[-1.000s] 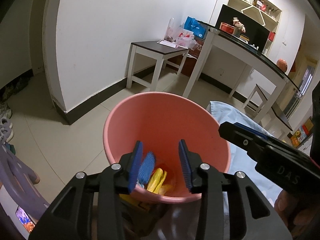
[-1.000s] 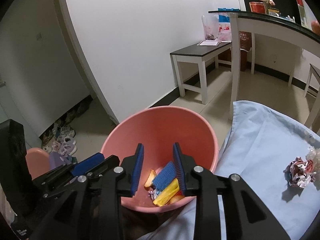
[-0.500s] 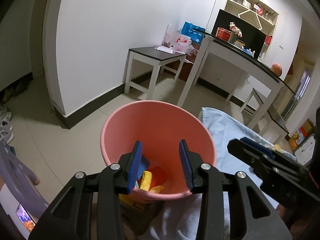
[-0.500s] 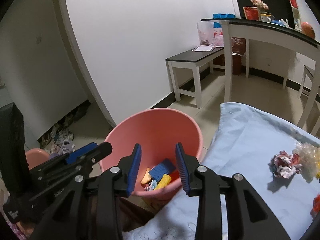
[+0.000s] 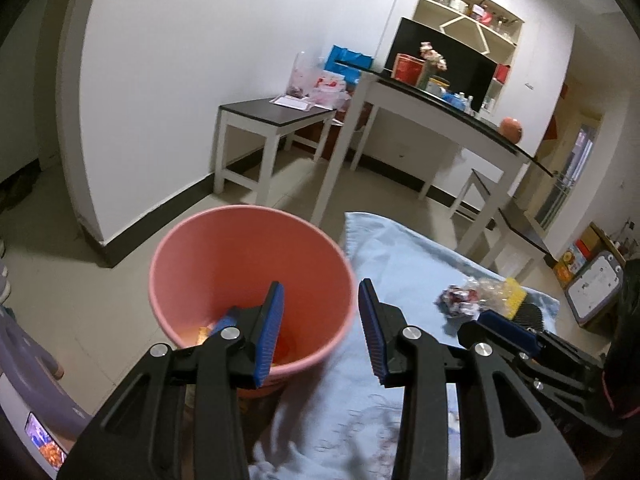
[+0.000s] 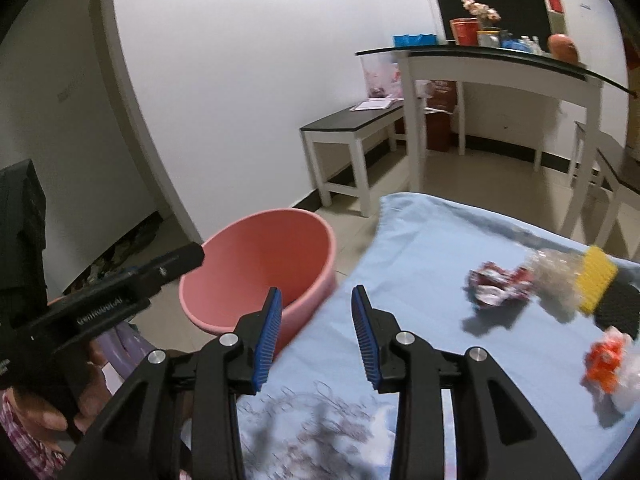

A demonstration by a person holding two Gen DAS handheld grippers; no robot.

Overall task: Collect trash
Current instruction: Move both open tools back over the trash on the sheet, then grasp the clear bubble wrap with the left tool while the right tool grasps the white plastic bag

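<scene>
Bucket [image 5: 248, 264] contents mostly hidden behind tool, blurred trash [image 6: 500, 286], cloth [image 6: 420, 248] cropped

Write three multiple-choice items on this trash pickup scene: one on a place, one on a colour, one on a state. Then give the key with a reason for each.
1. The crumpled red-and-white wrapper lies:
A. in the bucket
B. on the light blue cloth
C. on the dark bench

2. The bucket is:
A. pink
B. green
C. black

3. The right gripper is:
A. clamped on a wrapper
B. holding the bucket rim
C. holding nothing

Key: B, the wrapper rests on the cloth beside a clear bag; A, the tub's walls are pink in both views; C, nothing sits between its blue pads.
</scene>
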